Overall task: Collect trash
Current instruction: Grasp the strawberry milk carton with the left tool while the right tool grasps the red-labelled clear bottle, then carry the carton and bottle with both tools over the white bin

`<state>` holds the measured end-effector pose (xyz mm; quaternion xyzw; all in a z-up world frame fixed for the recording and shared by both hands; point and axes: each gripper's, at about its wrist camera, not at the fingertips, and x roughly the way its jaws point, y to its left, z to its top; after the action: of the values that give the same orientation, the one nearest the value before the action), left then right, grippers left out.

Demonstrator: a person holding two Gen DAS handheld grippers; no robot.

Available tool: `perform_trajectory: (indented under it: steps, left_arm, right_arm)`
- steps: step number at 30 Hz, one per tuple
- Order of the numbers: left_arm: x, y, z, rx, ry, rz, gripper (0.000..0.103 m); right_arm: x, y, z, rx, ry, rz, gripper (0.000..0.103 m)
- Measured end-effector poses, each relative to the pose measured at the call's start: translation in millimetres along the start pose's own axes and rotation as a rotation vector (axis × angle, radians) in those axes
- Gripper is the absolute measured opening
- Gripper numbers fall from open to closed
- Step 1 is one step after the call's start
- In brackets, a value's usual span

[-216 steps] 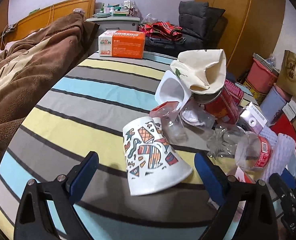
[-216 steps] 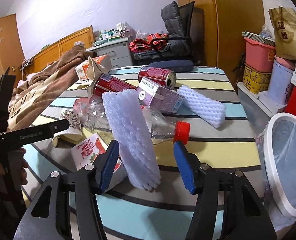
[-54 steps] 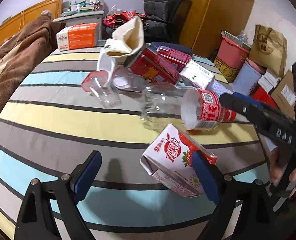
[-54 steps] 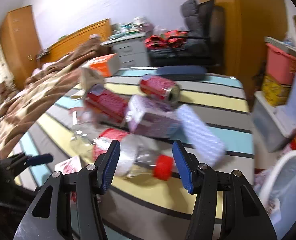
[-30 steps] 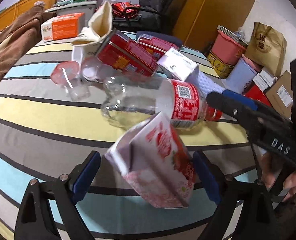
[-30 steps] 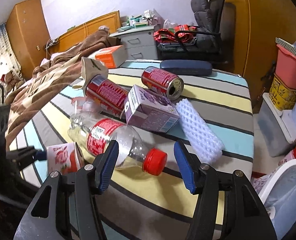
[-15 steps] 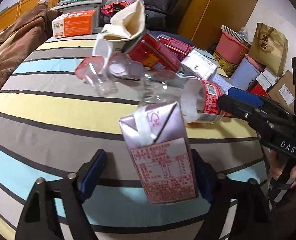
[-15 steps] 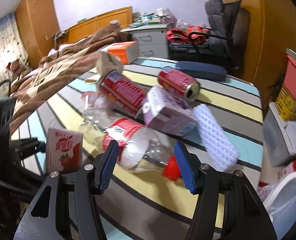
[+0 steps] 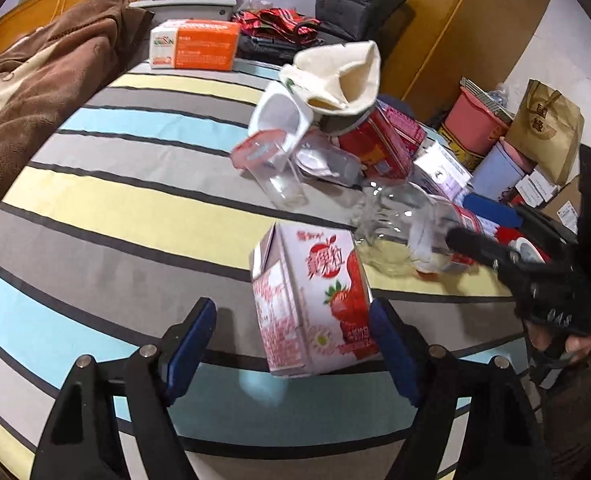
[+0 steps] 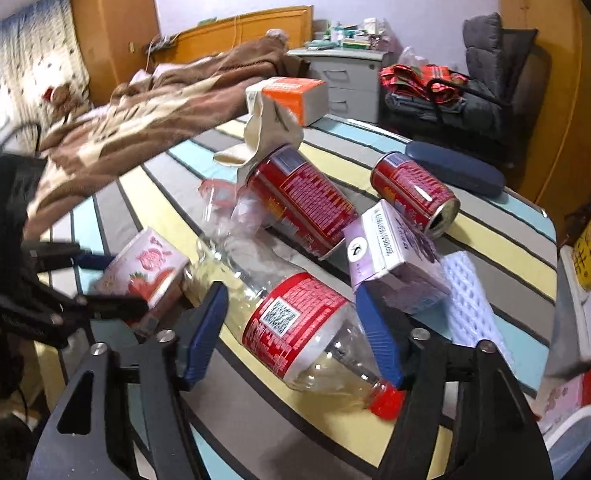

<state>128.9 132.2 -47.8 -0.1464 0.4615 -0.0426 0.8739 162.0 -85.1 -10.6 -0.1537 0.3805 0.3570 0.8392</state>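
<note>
A pink strawberry milk carton (image 9: pixel 315 300) stands tilted on the striped table between the open jaws of my left gripper (image 9: pixel 291 340). Its right side touches the right pad; a gap remains on the left. It also shows in the right wrist view (image 10: pixel 143 276). A clear plastic bottle with a red label (image 10: pixel 295 328) lies between the open jaws of my right gripper (image 10: pixel 295 332), red cap toward me. The bottle also shows in the left wrist view (image 9: pixel 407 232), with the right gripper (image 9: pixel 491 232) over it.
Behind lie two red cans (image 10: pixel 303 204) (image 10: pixel 415 188), a purple carton (image 10: pixel 391 256), white foam netting (image 10: pixel 471 304), clear plastic cups (image 9: pixel 275 172), a beige paper cone (image 9: pixel 335 80) and an orange box (image 9: pixel 195 44). A white bin rim (image 10: pixel 575 424) is at right. A brown blanket (image 9: pixel 35 92) is at left.
The carton has turned from its back label facing me to its strawberry face. My right gripper has moved down around the bottle. The foam sleeve and patterned paper cup seen earlier are gone.
</note>
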Motion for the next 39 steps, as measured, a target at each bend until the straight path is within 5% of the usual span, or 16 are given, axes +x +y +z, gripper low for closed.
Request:
perform_trajectory:
  steps: [5, 11, 21, 26, 39]
  left_arm:
    - [-5, 3, 1, 0.015, -0.015, 0.036, 0.082]
    - [8, -9, -2, 0.022, 0.025, -0.024, 0.083]
    - [16, -16, 1, 0.047, 0.009, 0.058, 0.082]
    - [14, -15, 1, 0.042, 0.002, 0.060, 0.065]
    - [1, -13, -1, 0.040, -0.049, 0.036, 0.064]
  right_arm:
    - [-9, 21, -7, -0.114, 0.087, 0.006, 0.069]
    - [0, 27, 0, -0.163, 0.119, -0.089, 0.069]
    - [21, 15, 2, 0.025, 0.176, -0.043, 0.069]
    - [15, 16, -5, 0.077, 0.148, -0.063, 0.067]
    - [-9, 6, -28, 0.280, 0.050, -0.032, 0.066]
